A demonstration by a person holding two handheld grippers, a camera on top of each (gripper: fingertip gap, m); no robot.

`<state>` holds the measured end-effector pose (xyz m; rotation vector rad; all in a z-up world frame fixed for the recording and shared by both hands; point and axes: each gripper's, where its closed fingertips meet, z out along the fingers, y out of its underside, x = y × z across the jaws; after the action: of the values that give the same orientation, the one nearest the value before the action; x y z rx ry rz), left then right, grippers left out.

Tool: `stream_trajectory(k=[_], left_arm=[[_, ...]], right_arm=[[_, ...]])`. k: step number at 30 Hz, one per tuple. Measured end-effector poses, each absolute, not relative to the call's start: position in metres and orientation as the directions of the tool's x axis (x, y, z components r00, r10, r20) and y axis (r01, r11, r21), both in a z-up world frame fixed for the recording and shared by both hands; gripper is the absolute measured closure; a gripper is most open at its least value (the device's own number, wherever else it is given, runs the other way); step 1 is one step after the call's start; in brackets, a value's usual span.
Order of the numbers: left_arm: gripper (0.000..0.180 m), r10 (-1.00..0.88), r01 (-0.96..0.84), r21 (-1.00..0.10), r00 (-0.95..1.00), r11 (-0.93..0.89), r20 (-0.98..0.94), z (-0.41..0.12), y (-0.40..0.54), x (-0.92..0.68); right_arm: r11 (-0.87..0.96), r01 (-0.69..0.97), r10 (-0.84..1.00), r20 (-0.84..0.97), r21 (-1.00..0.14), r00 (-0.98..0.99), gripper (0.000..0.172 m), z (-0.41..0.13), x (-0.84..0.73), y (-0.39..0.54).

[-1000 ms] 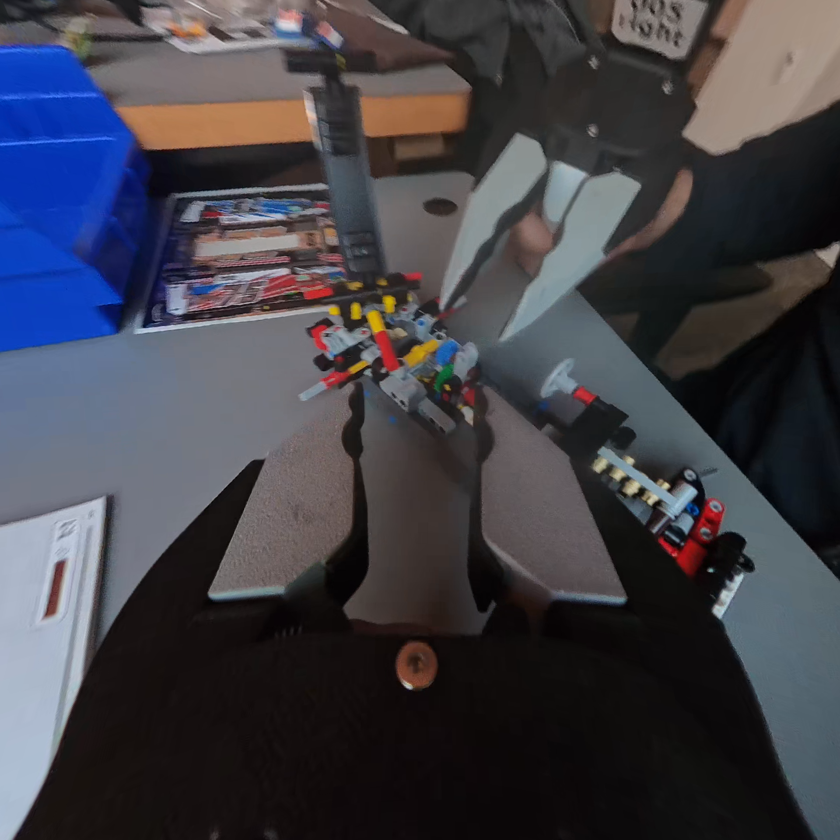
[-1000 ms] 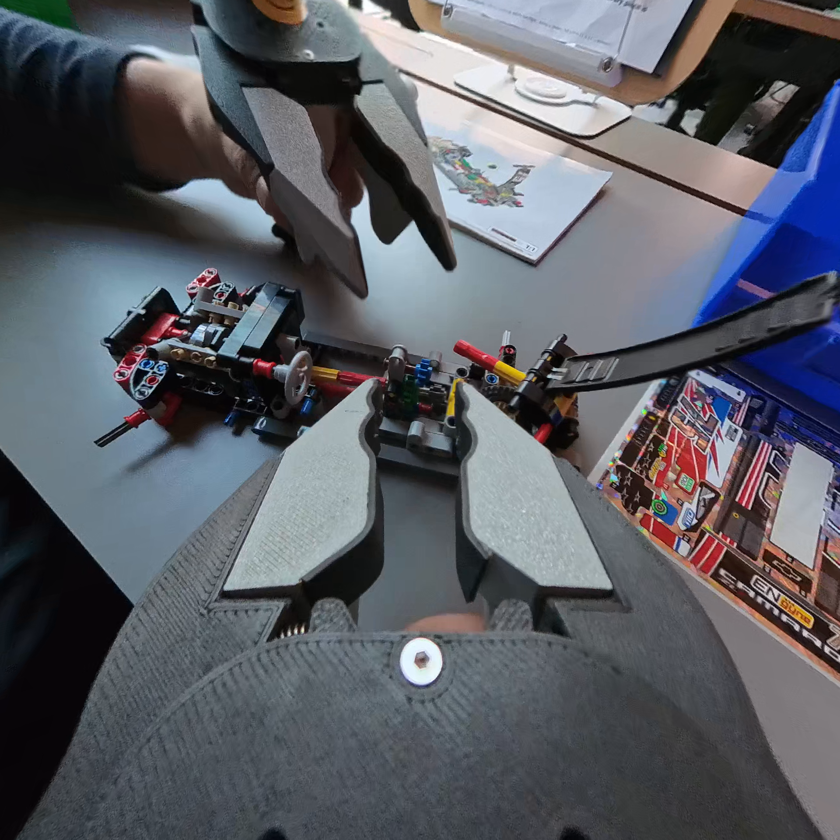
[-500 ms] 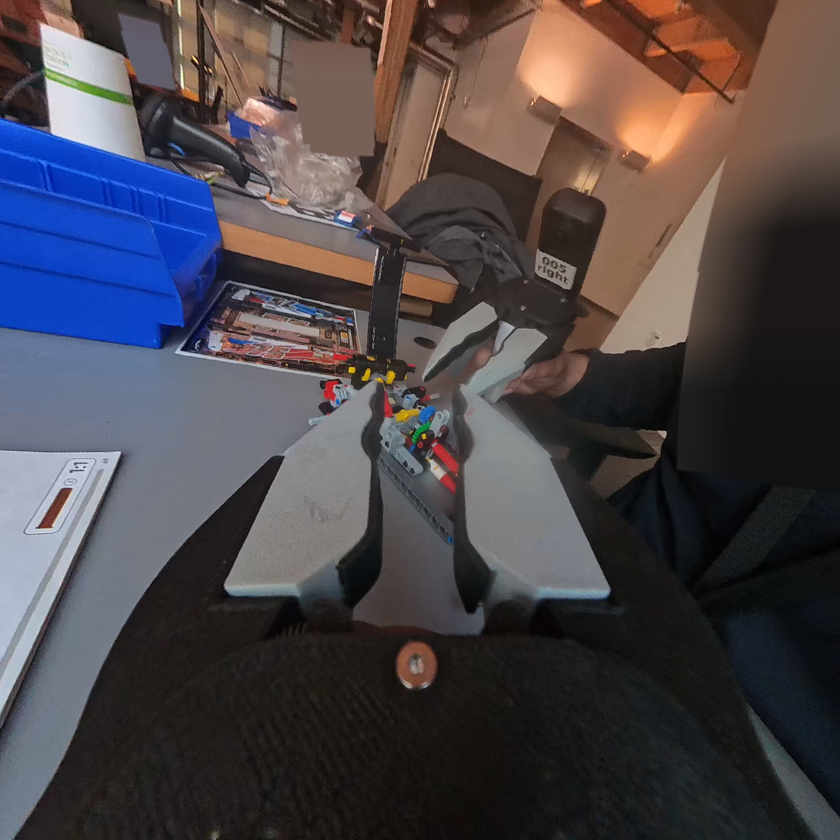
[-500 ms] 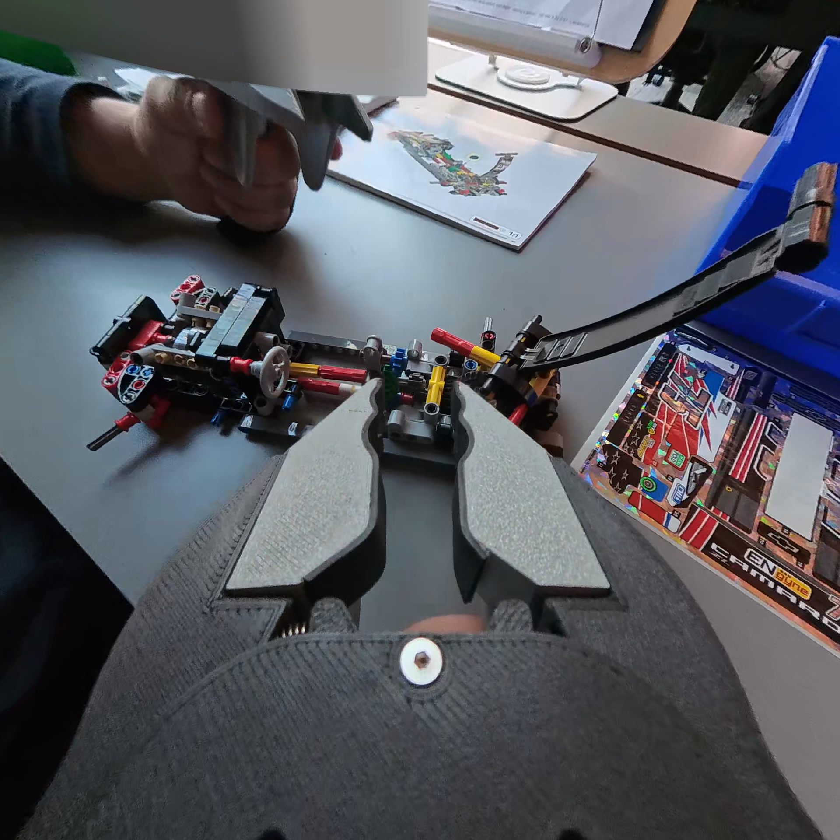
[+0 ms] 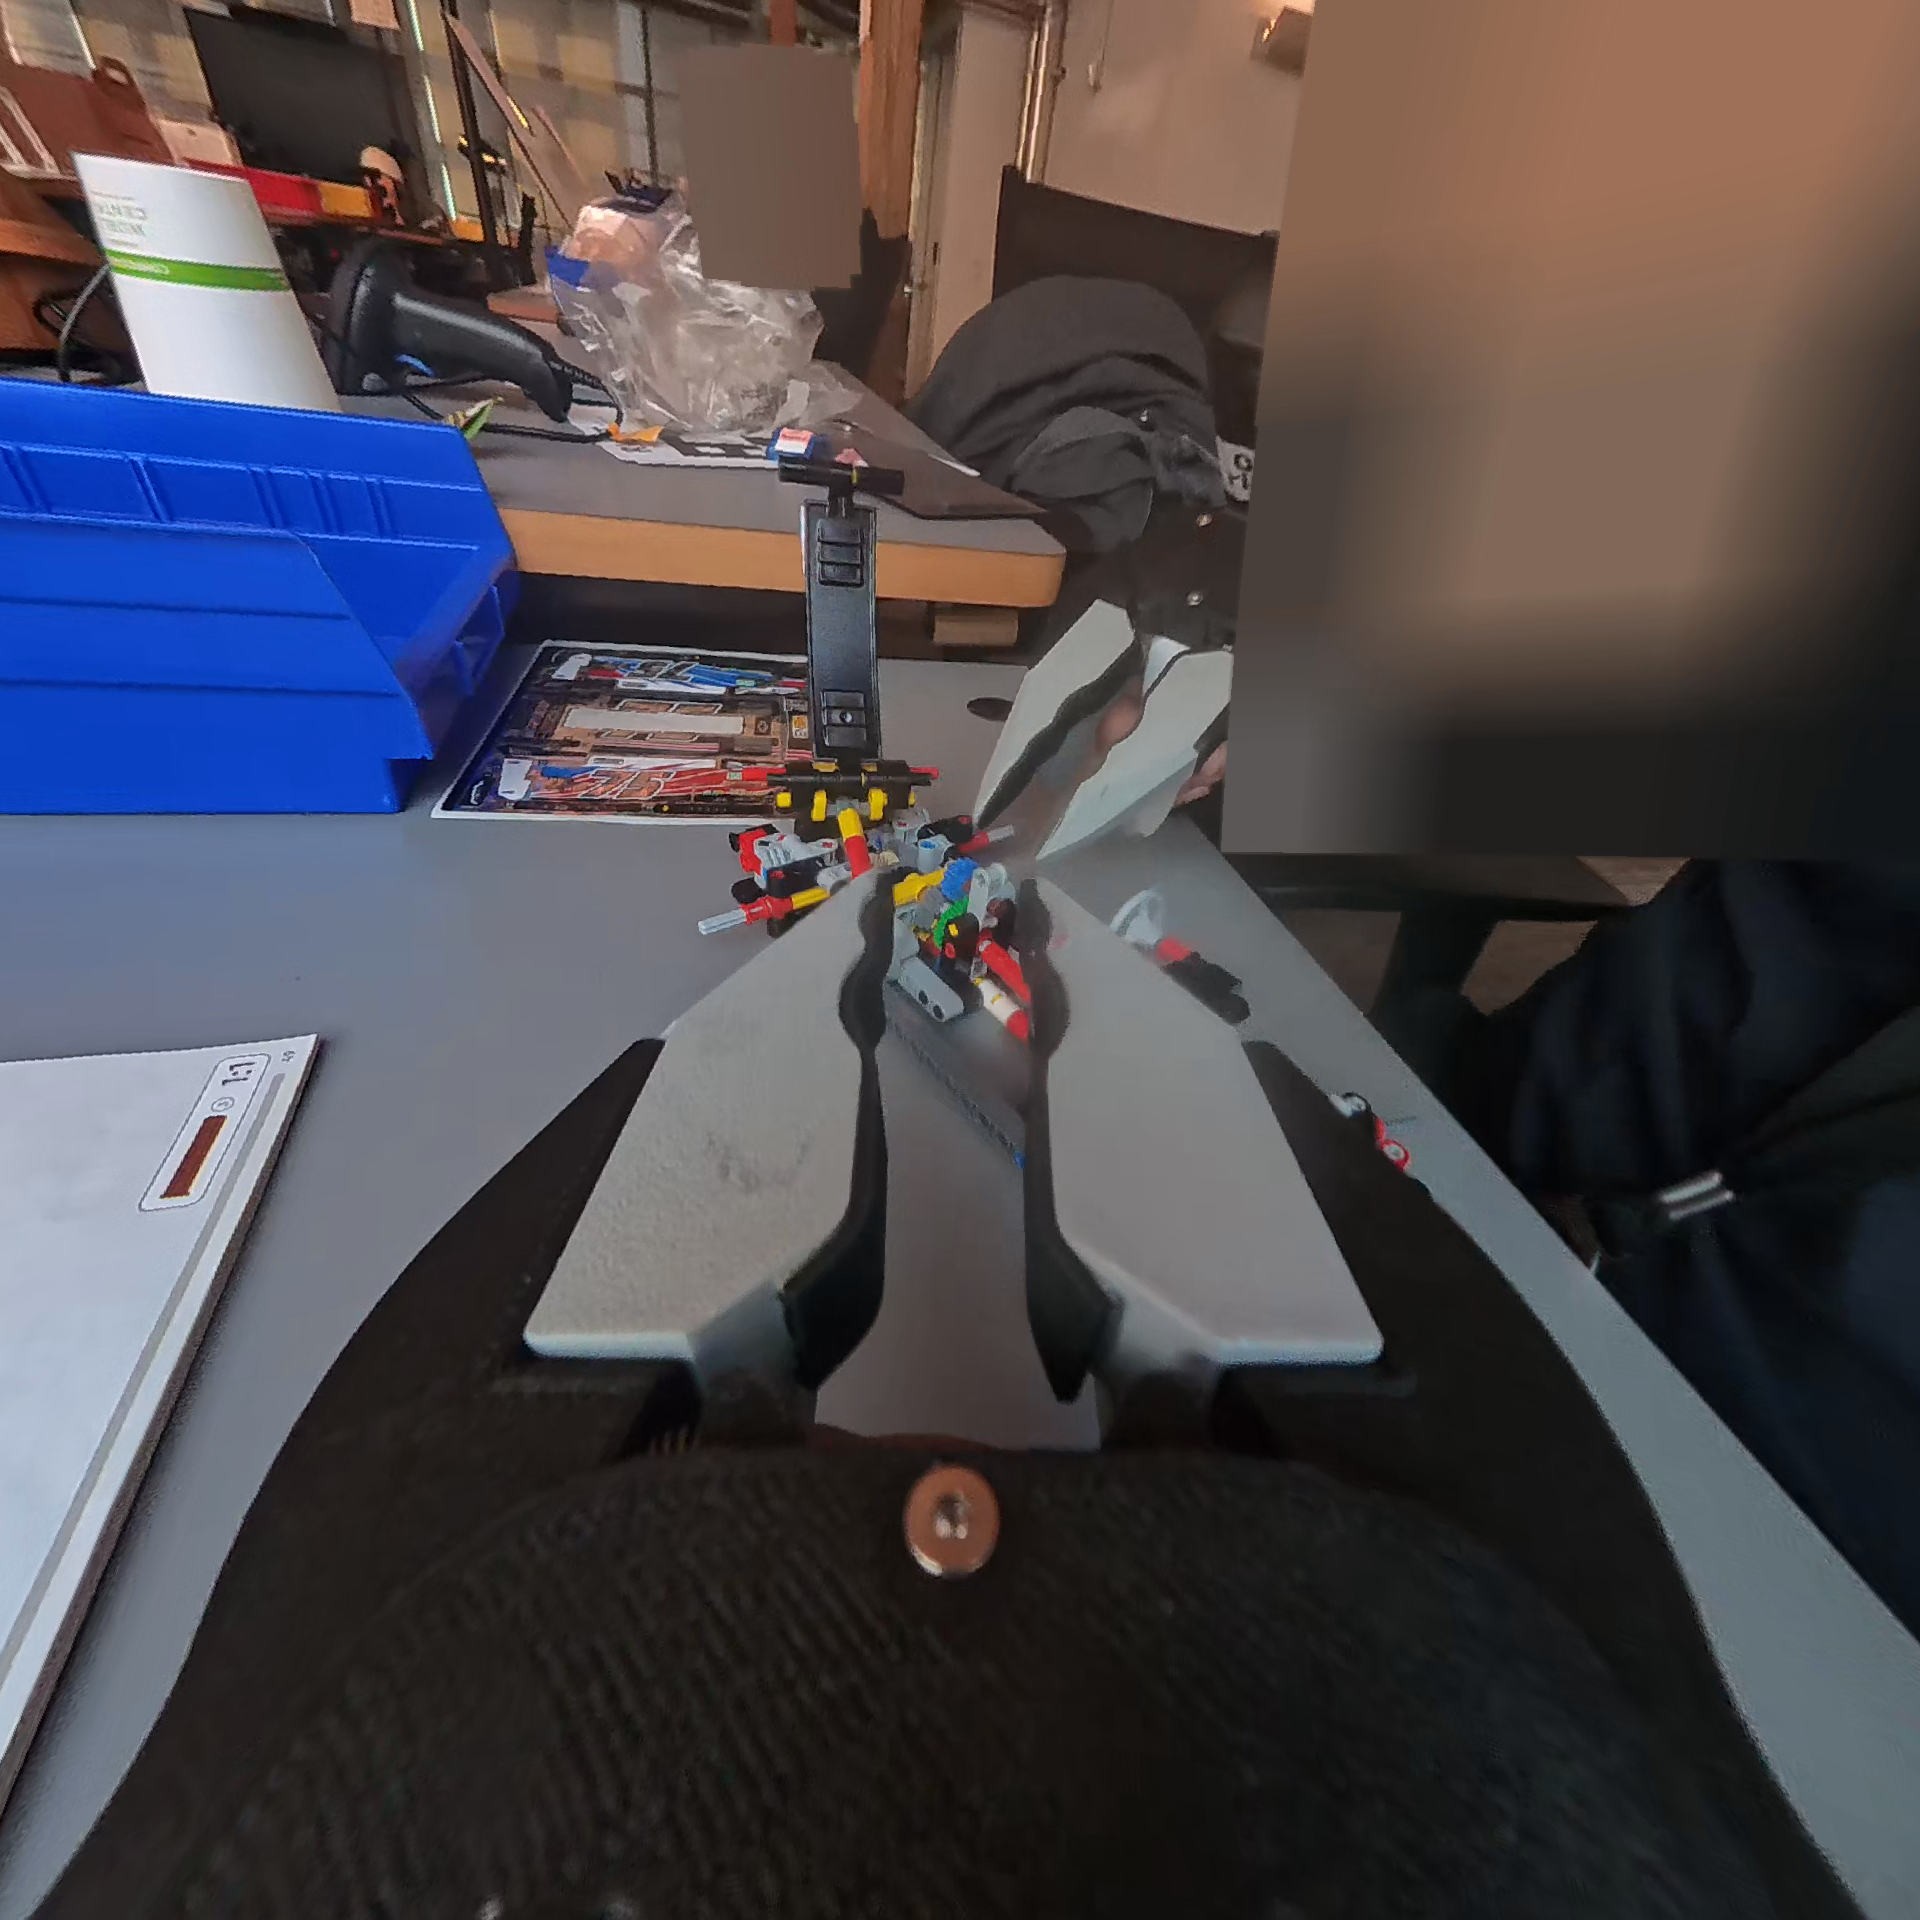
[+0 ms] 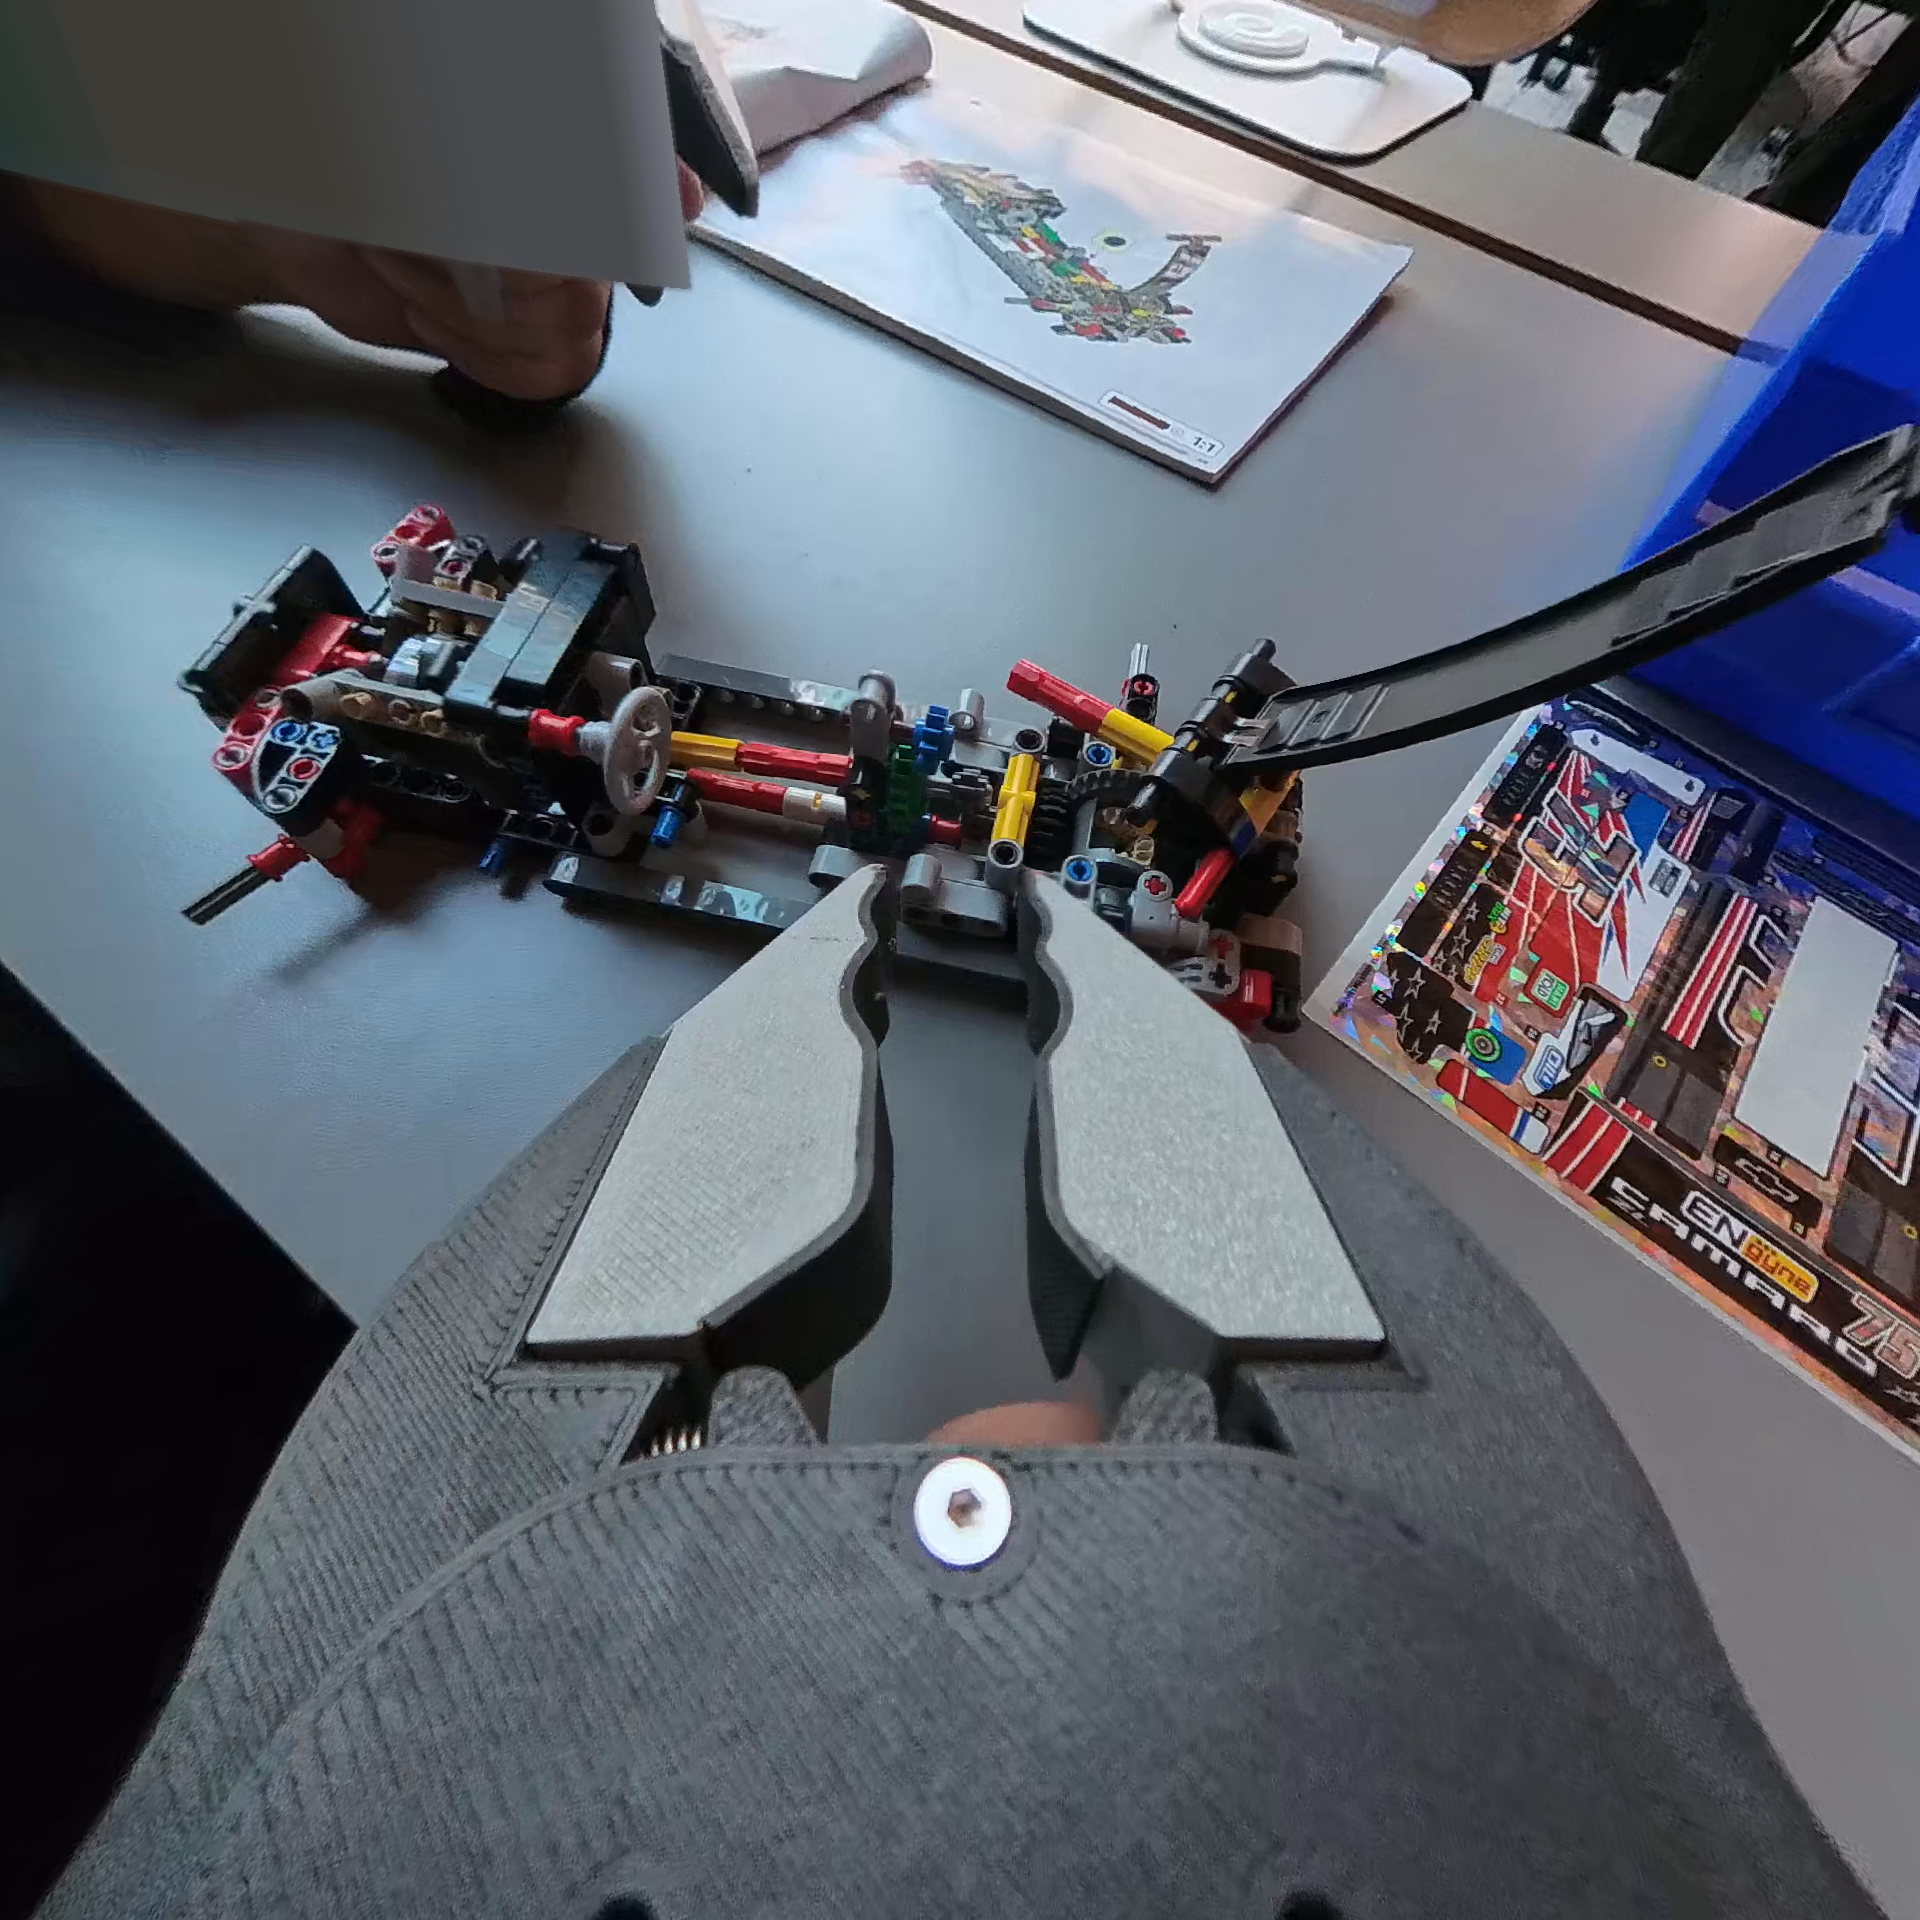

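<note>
A long brick-built car chassis (image 6: 727, 748) lies on the grey table (image 6: 831, 499), with a black spoiler arm (image 6: 1558, 644) rising from its right end. My right gripper (image 6: 956, 883) is at the chassis's near side, its pads closed on a small grey beam (image 6: 951, 904) of the model. My left gripper (image 5: 954, 894) is partly closed with nothing between its pads. The chassis (image 5: 852, 831) only shows through its gap, farther off. In the right wrist view one left finger (image 6: 717, 135) hangs above the table behind the model, clear of it. The right gripper (image 5: 1018, 842) shows beside the model in the left wrist view.
A blue bin (image 5: 208, 582) and a colourful sticker sheet (image 6: 1662, 1018) lie past the spoiler end. An instruction booklet (image 6: 1039, 260) lies behind the model. A person's hand (image 6: 499, 343) rests on the table near the chassis's front end. The table edge runs close on my right (image 5: 1455, 1195). The gap from one gripper's tips to the other's is roughly 12 cm.
Both grippers narrowed. The right one closed onto the grey beam without shifting. The left one pulled back and levelled out, away from the model, its fingers closing on nothing.
</note>
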<state>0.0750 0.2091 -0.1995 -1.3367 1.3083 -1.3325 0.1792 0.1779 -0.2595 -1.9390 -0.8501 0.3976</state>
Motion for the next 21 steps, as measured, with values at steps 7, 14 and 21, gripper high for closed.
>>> stream_trajectory(k=[7, 14, 21], left_arm=[[0.159, -0.993, -0.243, -0.967, -0.078, -0.072, 0.093, -0.217, 0.203, 0.078], [0.157, -0.994, -0.396, -0.917, -0.069, -0.053, 0.087, -0.241, 0.212, 0.101], [0.163, -0.983, -0.563, -0.826, -0.134, -0.028, 0.124, -0.269, 0.214, 0.124]], right_arm=[[-0.321, 0.423, 0.686, 0.1, -0.848, 0.721, 0.155, -0.265, 0.18, 0.161], [-0.35, 0.483, 0.674, 0.142, -0.802, 0.725, 0.158, -0.282, 0.177, 0.16], [-0.394, 0.544, 0.726, 0.112, -0.741, 0.679, 0.162, -0.296, 0.174, 0.158]])
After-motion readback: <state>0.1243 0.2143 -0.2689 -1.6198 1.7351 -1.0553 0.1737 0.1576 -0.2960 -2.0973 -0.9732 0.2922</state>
